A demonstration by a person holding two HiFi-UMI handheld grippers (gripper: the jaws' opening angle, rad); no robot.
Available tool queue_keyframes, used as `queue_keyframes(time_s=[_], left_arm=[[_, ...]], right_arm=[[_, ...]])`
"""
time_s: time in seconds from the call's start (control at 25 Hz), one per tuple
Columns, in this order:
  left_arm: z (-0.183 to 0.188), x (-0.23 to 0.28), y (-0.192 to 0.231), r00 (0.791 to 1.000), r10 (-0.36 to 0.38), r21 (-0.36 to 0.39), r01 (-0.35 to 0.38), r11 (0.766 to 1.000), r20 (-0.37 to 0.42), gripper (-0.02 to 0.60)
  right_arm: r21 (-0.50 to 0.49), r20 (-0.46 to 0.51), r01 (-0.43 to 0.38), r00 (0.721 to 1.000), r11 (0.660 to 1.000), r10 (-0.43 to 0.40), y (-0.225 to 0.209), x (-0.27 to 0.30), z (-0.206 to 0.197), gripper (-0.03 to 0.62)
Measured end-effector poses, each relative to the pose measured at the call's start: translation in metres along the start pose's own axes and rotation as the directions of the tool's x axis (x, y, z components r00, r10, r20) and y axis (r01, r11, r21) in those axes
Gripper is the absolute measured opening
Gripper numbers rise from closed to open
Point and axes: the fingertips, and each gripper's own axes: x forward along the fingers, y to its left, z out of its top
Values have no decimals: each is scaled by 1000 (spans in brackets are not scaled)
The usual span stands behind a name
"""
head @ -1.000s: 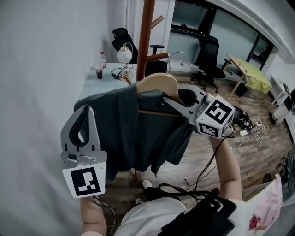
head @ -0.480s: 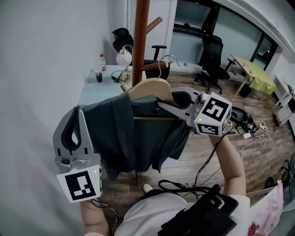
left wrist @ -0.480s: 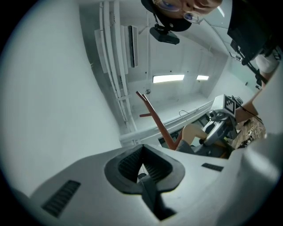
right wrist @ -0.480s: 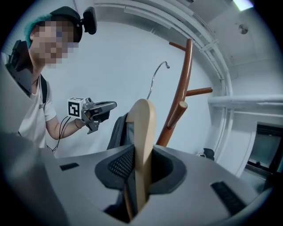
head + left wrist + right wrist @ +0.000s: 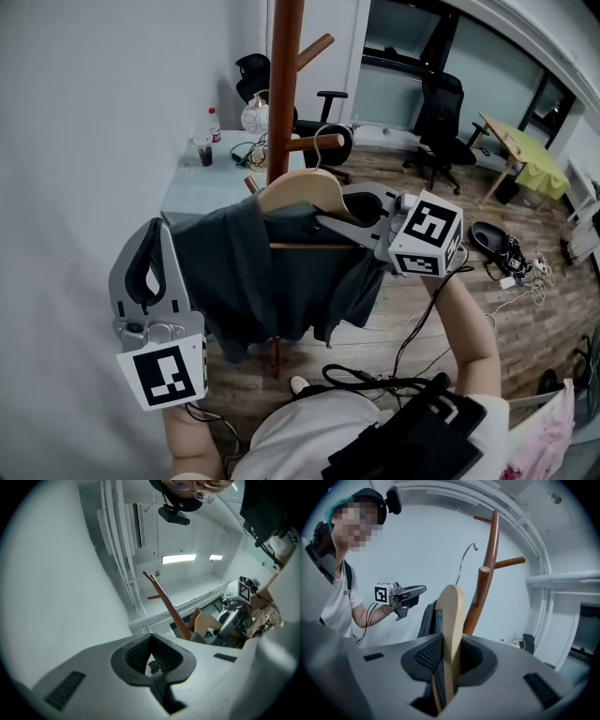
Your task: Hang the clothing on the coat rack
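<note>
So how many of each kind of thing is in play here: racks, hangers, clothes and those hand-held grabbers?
Coat rack: 1
Wooden hanger: 1
Dark grey garment: 1
Grippers: 2 (left gripper, fingers together and empty; right gripper, fingers closing with the hanger between them)
Total: 5

Head view looks down, gripper views upward; all share coat rack (image 5: 284,94).
</note>
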Motion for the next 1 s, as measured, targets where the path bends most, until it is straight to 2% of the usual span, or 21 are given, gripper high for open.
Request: queue_keyframes(time_s=[1.0], left_arm=[[-14, 20, -10, 999, 0, -6, 0, 1000, -39, 12]], right_arm=[[20, -6, -53, 999, 998, 53, -9, 7, -15, 83]])
